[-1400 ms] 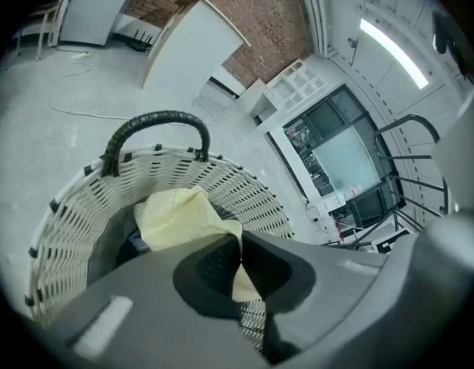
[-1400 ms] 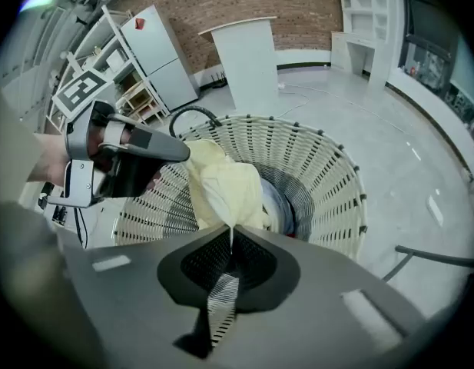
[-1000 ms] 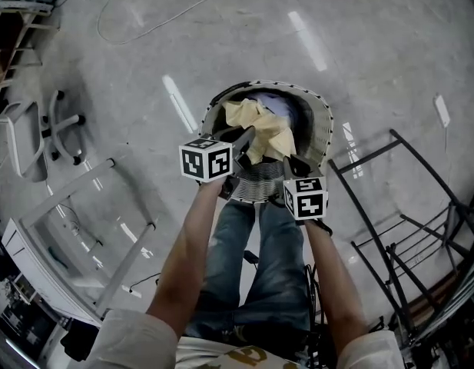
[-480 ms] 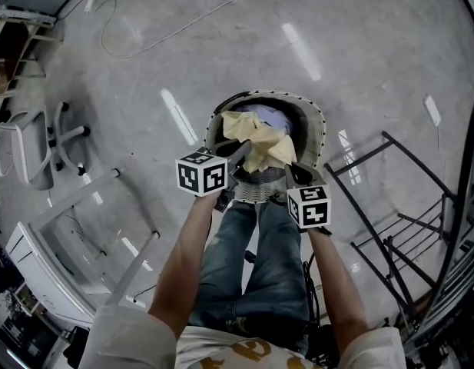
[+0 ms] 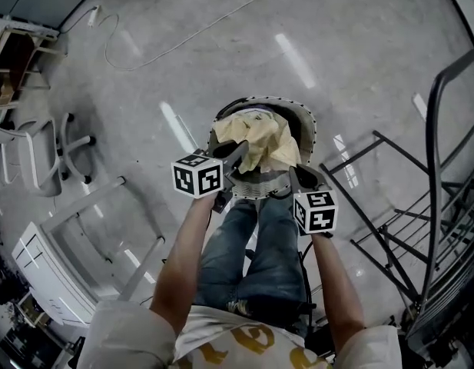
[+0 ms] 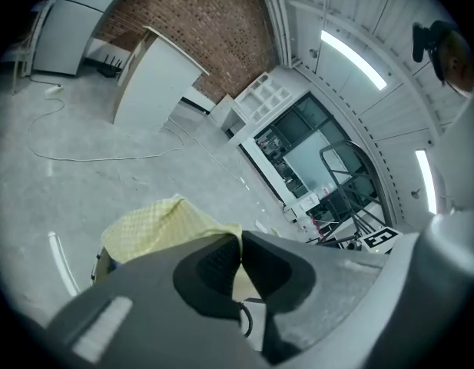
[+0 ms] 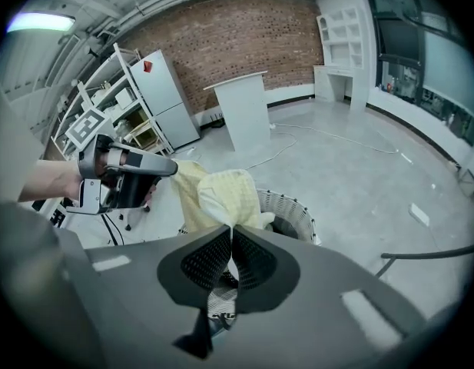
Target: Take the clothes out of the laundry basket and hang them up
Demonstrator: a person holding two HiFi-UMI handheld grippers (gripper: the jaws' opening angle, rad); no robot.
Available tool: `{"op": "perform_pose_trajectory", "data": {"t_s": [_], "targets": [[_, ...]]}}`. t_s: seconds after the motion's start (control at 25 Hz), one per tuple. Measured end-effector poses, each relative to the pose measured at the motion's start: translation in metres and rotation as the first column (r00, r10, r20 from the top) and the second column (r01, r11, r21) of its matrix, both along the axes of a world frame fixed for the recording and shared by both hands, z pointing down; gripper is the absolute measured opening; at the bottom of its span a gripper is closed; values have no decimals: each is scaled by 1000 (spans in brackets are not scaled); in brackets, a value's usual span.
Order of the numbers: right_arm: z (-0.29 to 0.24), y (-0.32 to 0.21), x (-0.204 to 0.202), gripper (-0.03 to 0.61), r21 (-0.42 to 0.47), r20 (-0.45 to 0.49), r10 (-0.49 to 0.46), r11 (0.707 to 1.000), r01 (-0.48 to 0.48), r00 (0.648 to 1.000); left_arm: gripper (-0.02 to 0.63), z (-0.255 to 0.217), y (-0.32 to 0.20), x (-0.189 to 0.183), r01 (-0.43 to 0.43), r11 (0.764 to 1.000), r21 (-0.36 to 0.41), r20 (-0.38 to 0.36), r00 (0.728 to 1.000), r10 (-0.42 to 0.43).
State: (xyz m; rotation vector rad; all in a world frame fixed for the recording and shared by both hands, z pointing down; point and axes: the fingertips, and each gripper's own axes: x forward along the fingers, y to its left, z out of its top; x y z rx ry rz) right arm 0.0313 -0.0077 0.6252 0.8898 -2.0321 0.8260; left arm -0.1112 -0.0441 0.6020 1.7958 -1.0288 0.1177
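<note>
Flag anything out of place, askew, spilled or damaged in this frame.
Nothing stands out. The left gripper and right gripper are both shut on the yellow garment, held over the upright laundry basket. The only stray item is a loose cable snaking across the floor, away from the person.

Clad in blue jeans [image 5: 256, 248] and a pale short-sleeved top [image 5: 221, 340] with yellow print across the front; sleeves [image 5: 125, 330] loose, ending above the elbow. Left gripper [image 5: 237, 152] and right gripper [image 5: 302, 177] moulded in dark grey, each topped by a white cube [image 5: 197, 174] faced with black square markers. Finely dimpled black pads [image 7: 208, 261] inside the jaws; thin black loop [image 6: 245, 319] beneath the left pair.
</note>
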Motion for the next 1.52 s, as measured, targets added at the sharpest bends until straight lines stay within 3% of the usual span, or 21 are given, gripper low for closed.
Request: {"op": "perform_pose_trajectory", "data": {"t_s": [0.76,1.2,1.52], "targets": [[-127,-4,27,35,138,47,123,982,-129,991,5,-118,-1,-20,4,992,127,-16,1000,-3],[-219,-12,50,35,253,113,194,943,-217,974,5,-201,-11,-15,-21,969,248,-33,999,30],[-296,-17,73,35,340,194,244,892,-298,950,5,-260,-31,-16,-47,938,344,-27,998,59]]}}
